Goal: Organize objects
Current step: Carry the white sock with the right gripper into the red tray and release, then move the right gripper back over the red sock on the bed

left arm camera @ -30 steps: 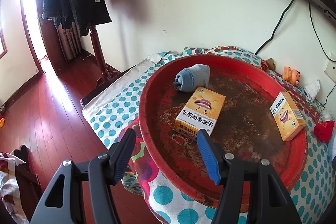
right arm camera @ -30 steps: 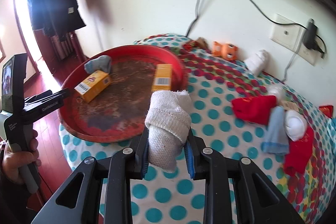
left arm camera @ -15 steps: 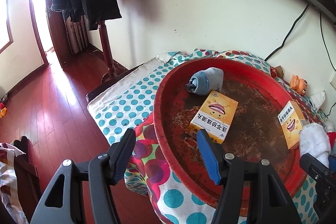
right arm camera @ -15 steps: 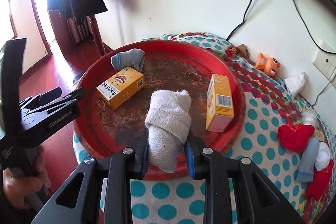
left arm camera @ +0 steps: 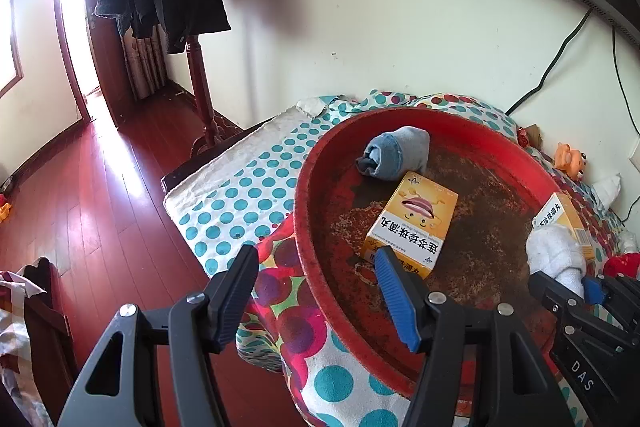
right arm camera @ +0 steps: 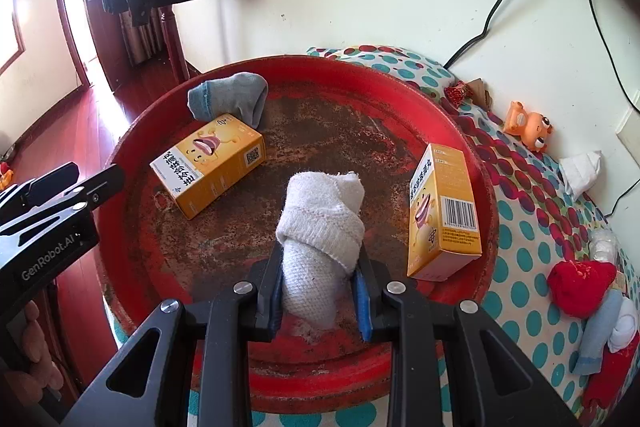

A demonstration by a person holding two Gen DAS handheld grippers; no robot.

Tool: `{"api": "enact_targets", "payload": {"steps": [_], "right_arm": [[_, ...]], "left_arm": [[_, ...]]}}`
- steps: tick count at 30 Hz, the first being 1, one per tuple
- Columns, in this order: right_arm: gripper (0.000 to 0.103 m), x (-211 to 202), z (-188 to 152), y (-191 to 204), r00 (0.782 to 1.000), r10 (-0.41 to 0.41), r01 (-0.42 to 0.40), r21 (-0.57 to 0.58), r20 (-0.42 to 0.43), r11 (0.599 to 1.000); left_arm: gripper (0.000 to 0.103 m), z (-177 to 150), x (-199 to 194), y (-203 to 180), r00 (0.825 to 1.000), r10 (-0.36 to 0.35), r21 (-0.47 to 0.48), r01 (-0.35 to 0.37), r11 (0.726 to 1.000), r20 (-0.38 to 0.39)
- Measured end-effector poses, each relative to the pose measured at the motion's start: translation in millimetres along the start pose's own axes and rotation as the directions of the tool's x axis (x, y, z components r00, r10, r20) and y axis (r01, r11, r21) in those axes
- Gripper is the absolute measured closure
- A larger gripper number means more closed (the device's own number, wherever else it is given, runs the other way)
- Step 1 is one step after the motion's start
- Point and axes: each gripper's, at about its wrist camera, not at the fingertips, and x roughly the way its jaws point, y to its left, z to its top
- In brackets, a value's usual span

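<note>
My right gripper [right arm camera: 318,291] is shut on a rolled white sock [right arm camera: 320,223] and holds it over the near part of a round red tray [right arm camera: 486,187]. In the tray lie a rolled grey-blue sock [right arm camera: 230,99] at the back left, a yellow medicine box [right arm camera: 210,163] lying flat, and a second yellow box [right arm camera: 444,215] standing at the right rim. My left gripper [left arm camera: 316,285] is open and empty at the tray's [left arm camera: 304,187] left edge, with the flat box [left arm camera: 412,223] just beyond its right finger. The white sock [left arm camera: 554,259] also shows there.
On the polka-dot cloth [right arm camera: 520,247] right of the tray lie red socks [right arm camera: 580,283], a blue sock [right arm camera: 596,339], a white sock [right arm camera: 580,171] and an orange toy [right arm camera: 528,123]. Cables run down the wall. A coat stand [left arm camera: 196,83] and red wooden floor are to the left.
My right gripper has carried the white sock left from over the cloth to over the tray. My left gripper has drawn back a little to the left and stayed open.
</note>
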Motion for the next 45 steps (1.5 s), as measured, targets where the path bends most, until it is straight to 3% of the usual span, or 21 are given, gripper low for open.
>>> {"api": "enact_targets", "payload": {"steps": [5, 11, 18, 23, 32, 39, 45], "right_arm": [[0.07, 1.0, -0.3, -1.3, 1.0, -0.001, 0.001, 0.012, 0.007, 1.0], [0.054, -11.6, -1.8, -0.8, 0.999, 0.001, -0.002, 0.007, 0.045, 1.0], [0.053, -34.5, -9.3, -9.5, 0.997, 0.015, -0.019, 0.044, 0.082, 0.999], [0.046, -56.2, -28.1, -29.8, 0.995, 0.003, -0.012, 0.095, 0.101, 0.995], [0.046, -94.5, -83.7, -124.0, 0.987, -0.14, 0.114, 0.267, 0.08, 0.957], [0.046, -119.7, -131.4, -221.2, 0.952, -0.306, 0.273, 0.425, 0.011, 0.863], [0.043, -116.9, -153.8, -291.4, 0.943, -0.331, 0.3, 0.535, -0.04, 0.79]], "left_arm": [[0.041, 0.1, 2.6, 1.4, 1.0, -0.006, -0.008, 0.006, 1.0, -0.009], [0.041, -1.1, 1.7, -2.7, 1.0, -0.004, 0.012, 0.004, 1.0, -0.005], [0.041, -3.2, 2.1, -8.5, 1.0, -0.012, 0.035, 0.013, 0.999, -0.007], [0.041, -5.8, 0.6, -16.0, 1.0, -0.013, 0.066, 0.013, 0.998, -0.003], [0.041, -10.9, -3.6, -28.9, 0.999, -0.035, 0.117, 0.035, 0.993, 0.002], [0.041, -14.9, -5.9, -39.2, 0.999, -0.039, 0.161, 0.036, 0.986, 0.012], [0.041, -18.5, -15.4, -46.6, 0.997, -0.063, 0.189, 0.054, 0.981, 0.042]]}}
